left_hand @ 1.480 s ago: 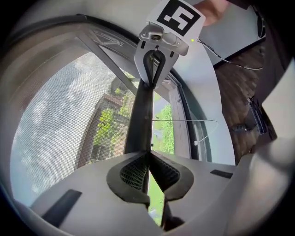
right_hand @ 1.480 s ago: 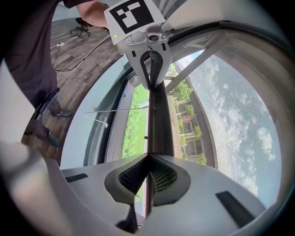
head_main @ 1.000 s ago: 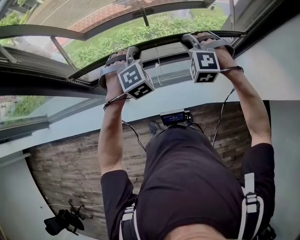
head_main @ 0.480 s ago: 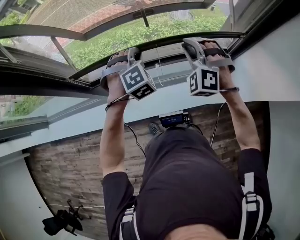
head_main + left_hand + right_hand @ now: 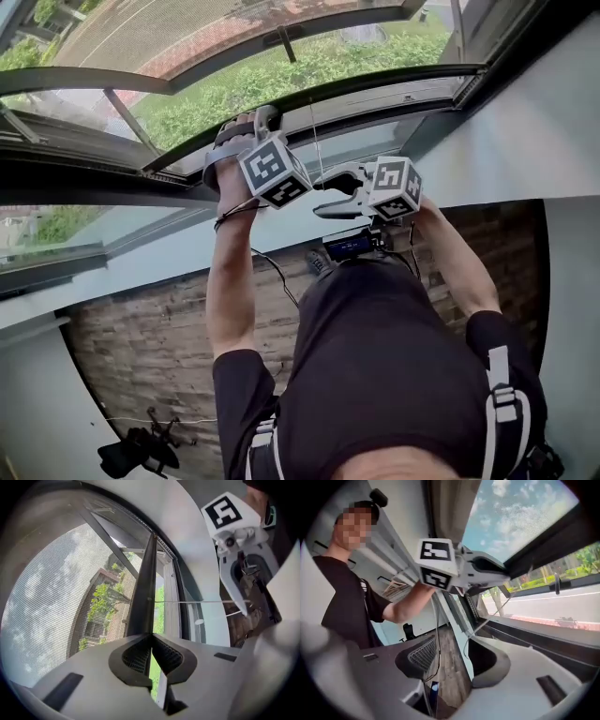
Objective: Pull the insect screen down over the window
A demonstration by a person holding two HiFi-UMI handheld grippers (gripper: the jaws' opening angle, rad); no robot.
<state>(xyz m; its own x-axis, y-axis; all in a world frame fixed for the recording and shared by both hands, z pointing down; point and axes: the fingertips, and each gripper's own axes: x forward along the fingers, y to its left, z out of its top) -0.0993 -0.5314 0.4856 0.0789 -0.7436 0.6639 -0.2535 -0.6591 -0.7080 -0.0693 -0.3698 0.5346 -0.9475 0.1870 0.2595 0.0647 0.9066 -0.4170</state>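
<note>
Our left arm stretches up to the window point(image 5: 469, 80), its tool point(image 5: 151, 641) clenched on the dark bottom bar point(image 5: 143, 583) of the grey mesh insect screen point(image 5: 56, 602). Our right arm hangs bent lower, its tool point(image 5: 454, 660) opening, empty.

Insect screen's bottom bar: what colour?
Black or very dark. The bottom bar shows best in the left gripper view.

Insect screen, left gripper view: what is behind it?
Through the screen a building, trees and cloudy sky show. Its dark bar and the left claw, shut on that bar, hide whatever lies behind and below them.
</note>
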